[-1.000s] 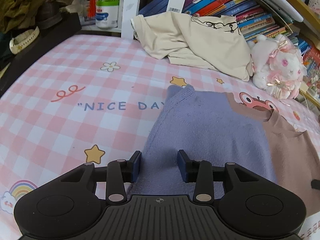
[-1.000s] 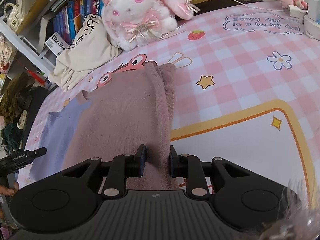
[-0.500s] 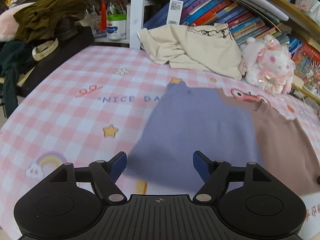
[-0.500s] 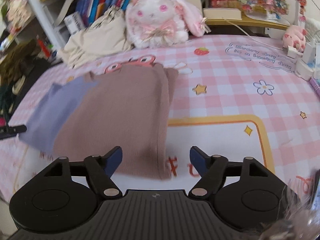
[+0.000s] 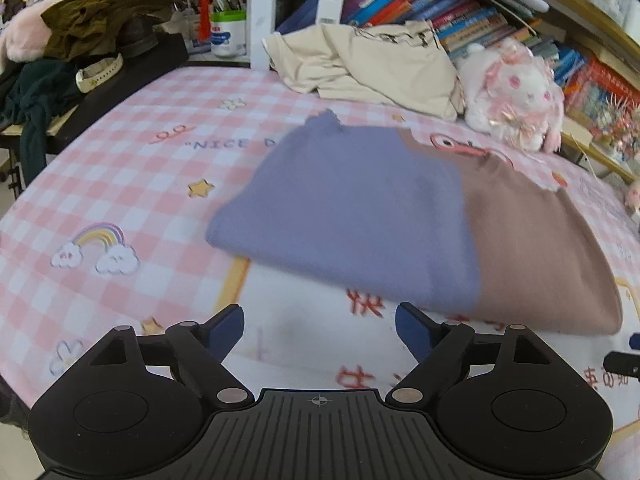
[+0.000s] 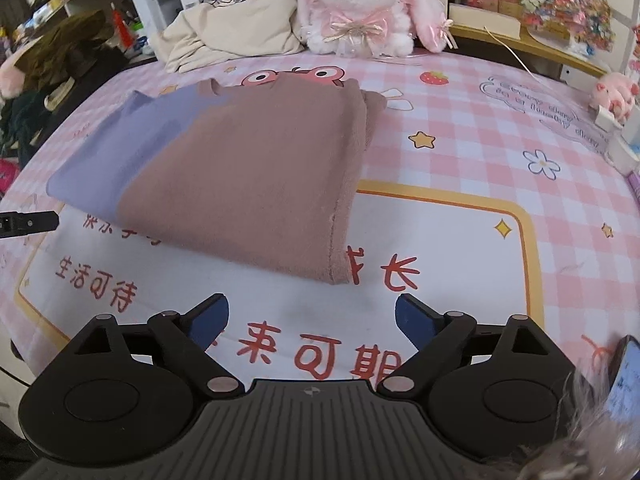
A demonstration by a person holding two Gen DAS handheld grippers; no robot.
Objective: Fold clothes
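Note:
A folded sweater, purple on its left half and brownish pink on its right half, lies flat on the pink checked bedspread. My left gripper hovers just short of the sweater's near edge, its jaws opening with nothing between them. My right gripper hangs over the printed white panel in front of the sweater's near right corner, its jaws also opening and empty. The left gripper's tip shows at the left edge of the right wrist view.
A crumpled beige garment and a white plush rabbit lie behind the sweater against bookshelves. Dark clothes are piled at the far left. A phone lies at the right, a small pink toy farther back.
Both grippers let go of the sweater's near edge, opened wide and drew back from it. The sweater now lies folded ahead of them.

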